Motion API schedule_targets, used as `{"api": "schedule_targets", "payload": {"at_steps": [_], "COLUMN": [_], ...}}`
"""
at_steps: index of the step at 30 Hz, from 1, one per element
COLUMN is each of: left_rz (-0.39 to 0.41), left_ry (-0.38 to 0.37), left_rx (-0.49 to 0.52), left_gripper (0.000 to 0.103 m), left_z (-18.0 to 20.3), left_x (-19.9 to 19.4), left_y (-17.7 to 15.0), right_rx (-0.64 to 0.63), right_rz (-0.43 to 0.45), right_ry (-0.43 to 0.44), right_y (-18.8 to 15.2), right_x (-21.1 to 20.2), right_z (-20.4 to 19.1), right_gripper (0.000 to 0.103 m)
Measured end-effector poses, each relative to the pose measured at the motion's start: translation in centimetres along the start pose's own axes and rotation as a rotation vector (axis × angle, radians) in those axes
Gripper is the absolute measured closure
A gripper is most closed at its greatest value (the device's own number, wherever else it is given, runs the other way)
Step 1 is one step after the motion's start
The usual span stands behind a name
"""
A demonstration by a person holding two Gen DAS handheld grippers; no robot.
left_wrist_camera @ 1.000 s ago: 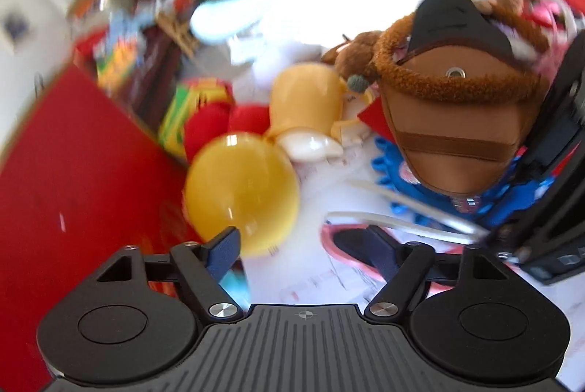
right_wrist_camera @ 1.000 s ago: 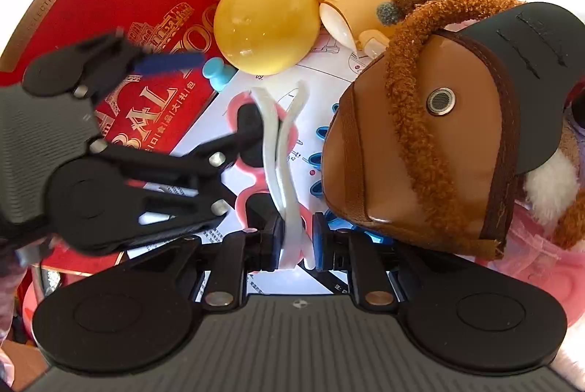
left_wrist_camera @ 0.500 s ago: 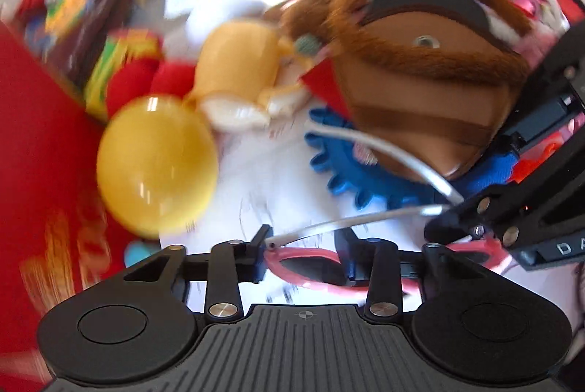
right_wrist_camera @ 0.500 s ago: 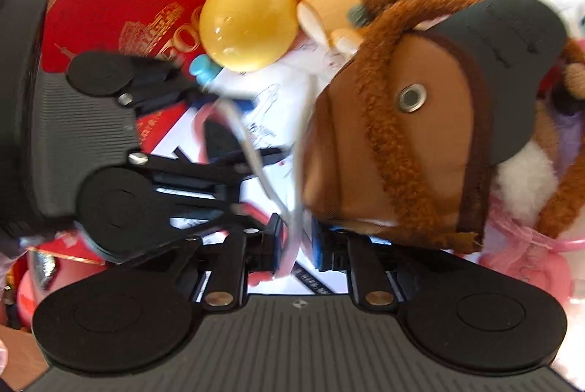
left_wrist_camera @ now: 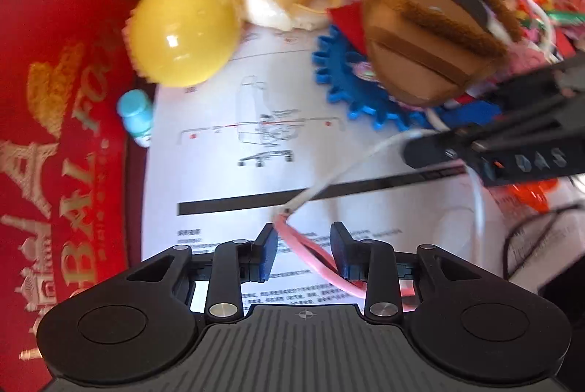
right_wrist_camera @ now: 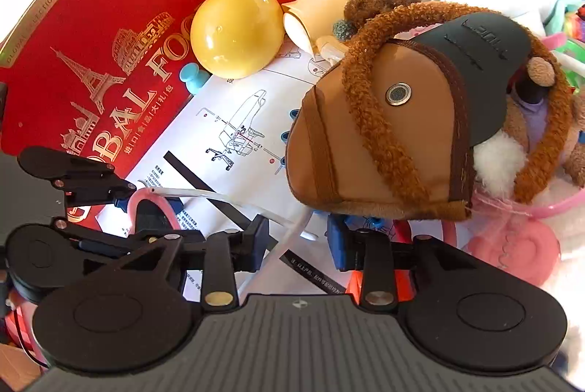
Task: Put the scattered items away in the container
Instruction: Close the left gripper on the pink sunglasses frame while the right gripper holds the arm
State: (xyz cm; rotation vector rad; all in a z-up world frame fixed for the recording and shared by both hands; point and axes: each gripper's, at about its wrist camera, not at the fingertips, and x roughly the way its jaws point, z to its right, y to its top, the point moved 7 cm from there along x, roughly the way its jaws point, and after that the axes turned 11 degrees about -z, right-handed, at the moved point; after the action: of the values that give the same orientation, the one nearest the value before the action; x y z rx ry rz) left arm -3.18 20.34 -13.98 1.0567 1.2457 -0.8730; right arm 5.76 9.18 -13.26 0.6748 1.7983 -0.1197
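- Left gripper (left_wrist_camera: 302, 232): the jaws have just closed and pinch the pink front of the glasses (left_wrist_camera: 299, 246). The front runs slantwise across the gap, from one pad to the other.
- Right gripper (right_wrist_camera: 296, 227): the jaws have just been opening and stand spread. One white temple (right_wrist_camera: 234, 199) passes between them; no pad visibly presses it.
- Long axis: the temple leads from the left gripper's hold across to the right gripper, then bends down through its gap. The two grippers sit close, side by side.
- Judgement: the left gripper alone carries the glasses. The right gripper must back off along the temple, not across it, to avoid snagging.
- Below: the glasses hang just over a printed sheet (left_wrist_camera: 237, 99).
- Beyond: a plush horse (right_wrist_camera: 365, 136) and a yellow ball (left_wrist_camera: 182, 26) lie ahead.
- Container: cannot tell which it is.
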Motion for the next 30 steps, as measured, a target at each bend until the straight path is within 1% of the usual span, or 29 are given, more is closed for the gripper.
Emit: {"api": "schedule_targets", "payload": {"at_steps": [2,3,4,5,6,8,11,13,15,16,17,18,19,20,21,23,25,28,30], "left_rz": [-0.009,-0.013,-0.013,-0.013,-0.011,-0.01,-0.012,-0.015,-0.015,-0.014,-0.016,-0.016,-0.015,-0.012,-0.007,0.007,0.032,0.093,0.117], "left_ry": [-0.009,-0.02,-0.032,-0.038,-0.041,-0.048,-0.069,-0.084,-0.083,-0.087,-0.092,-0.101,-0.11,-0.111,-0.102,-0.086,-0.072,0.001,0.032], "left_rx": [-0.124,-0.189,-0.238,-0.281,-0.317,-0.392,-0.449,-0.446,-0.424,-0.412,-0.399,-0.378,-0.353,-0.314,-0.274,-0.193,-0.143,-0.111,-0.092], "left_gripper": [0.064,0.057,0.059,0.058,0.056,0.057,0.056,0.055,0.051,0.051,0.049,0.043,0.04,0.037,0.037,0.038,0.037,0.035,0.034], "left_z": [-1.2,-1.7,-2.0,-2.3,-2.5,-2.8,-2.5,-2.0,-1.4,-1.2,-1.0,-0.7,-0.3,0.2,0.7,1.8,2.2,1.3,0.6], "left_x": [0.3,0.3,0.3,0.2,0.1,-0.2,-0.3,-0.3,-0.6,-0.7,-0.8,-0.9,-1.1,-1.2,-1.5,-2.1,-2.9,-4.5,-5.4], "left_y": [0.5,0.5,0.5,0.5,0.5,0.5,0.1,-0.1,-0.4,-0.6,-0.8,-1.1,-1.4,-1.7,-2.0,-2.5,-2.8,-2.4,-2.2], "right_rx": [-0.003,0.0,0.009,0.02,0.031,0.054,0.057,0.044,0.024,0.017,0.014,0.016,0.018,0.022,0.024,0.016,0.005,-0.026,-0.02], "right_rz": [0.014,0.023,0.034,0.049,0.06,0.074,0.087,0.068,0.018,-0.003,-0.017,-0.015,-0.011,-0.004,0.007,0.032,0.048,0.067,0.062], "right_ry": [-0.019,-0.024,-0.029,-0.034,-0.035,-0.032,-0.02,0.009,0.026,0.022,0.013,0.008,0.006,0.004,-0.006,-0.033,-0.063,-0.109,-0.117], "right_y": [-0.3,-0.5,-0.6,-0.7,-0.7,-1.0,-1.6,-2.2,-3.0,-3.3,-3.7,-3.8,-3.8,-3.7,-3.5,-3.1,-2.9,-2.9,-3.1], "right_x": [-0.7,-1.2,-1.6,-2.1,-2.4,-3.2,-3.9,-3.6,-2.5,-2.0,-1.5,-1.2,-1.1,-1.1,-1.1,-1.3,-1.5,-1.6,-1.5], "right_z": [-0.1,0.0,0.0,0.2,0.2,0.4,-0.3,-1.2,-2.2,-2.4,-2.5,-2.4,-2.3,-2.1,-1.9,-1.6,-1.5,-1.4,-0.9], "right_gripper": [0.059,0.058,0.055,0.053,0.053,0.053,0.053,0.053,0.053,0.054,0.059,0.066,0.08,0.084,0.087,0.088,0.088,0.088,0.088]}}
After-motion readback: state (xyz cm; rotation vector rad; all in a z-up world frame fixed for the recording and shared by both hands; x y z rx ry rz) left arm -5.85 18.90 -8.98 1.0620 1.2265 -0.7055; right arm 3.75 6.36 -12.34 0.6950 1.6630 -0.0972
